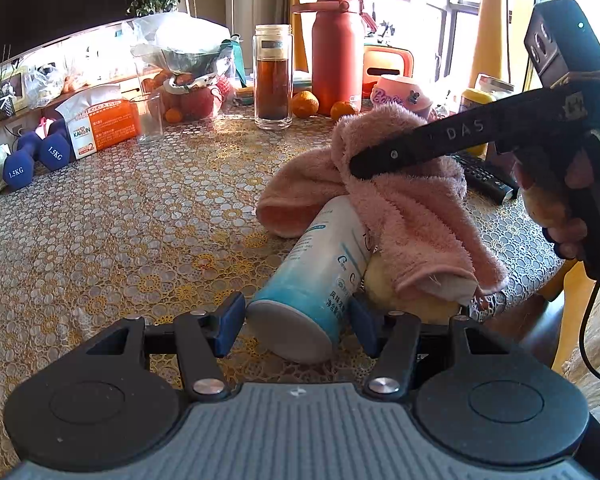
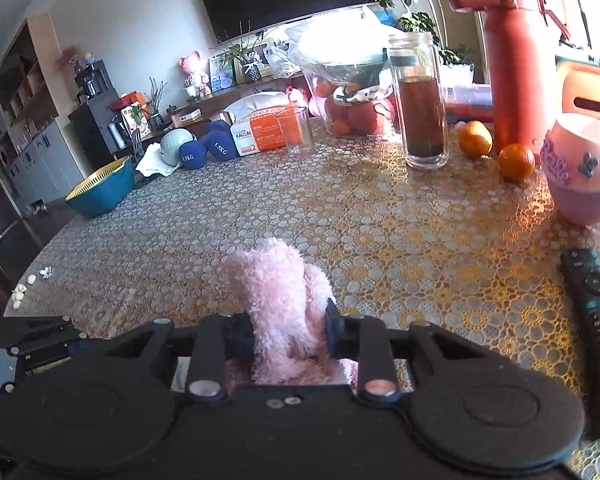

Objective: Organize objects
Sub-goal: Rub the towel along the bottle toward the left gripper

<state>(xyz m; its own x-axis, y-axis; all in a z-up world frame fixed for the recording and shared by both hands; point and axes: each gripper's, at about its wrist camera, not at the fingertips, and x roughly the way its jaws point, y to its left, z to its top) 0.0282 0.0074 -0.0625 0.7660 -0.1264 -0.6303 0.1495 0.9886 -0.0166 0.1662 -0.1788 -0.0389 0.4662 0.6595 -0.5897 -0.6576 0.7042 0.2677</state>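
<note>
A white-and-blue canister (image 1: pixel 320 276) lies on its side on the patterned table (image 1: pixel 140 220), its base toward me. My left gripper (image 1: pixel 296 322) is open, its blue pads on either side of the canister's base, not closed on it. A fluffy pink towel (image 1: pixel 400 200) drapes over the canister's far end and a yellowish object (image 1: pixel 412 300) beside it. My right gripper (image 2: pixel 290 330) is shut on a bunch of the pink towel (image 2: pixel 280 300) and holds it up; it shows from the side in the left wrist view (image 1: pixel 360 168).
At the back stand a glass tea bottle (image 1: pixel 272 80), a red thermos (image 1: pixel 338 56), oranges (image 1: pixel 305 104), an empty glass (image 1: pixel 150 118), an orange-white box (image 1: pixel 100 124), blue dumbbells (image 1: pixel 36 156) and a pink cup (image 2: pixel 584 172). Remotes (image 2: pixel 596 320) lie at the right. The table edge (image 1: pixel 532 280) is close right.
</note>
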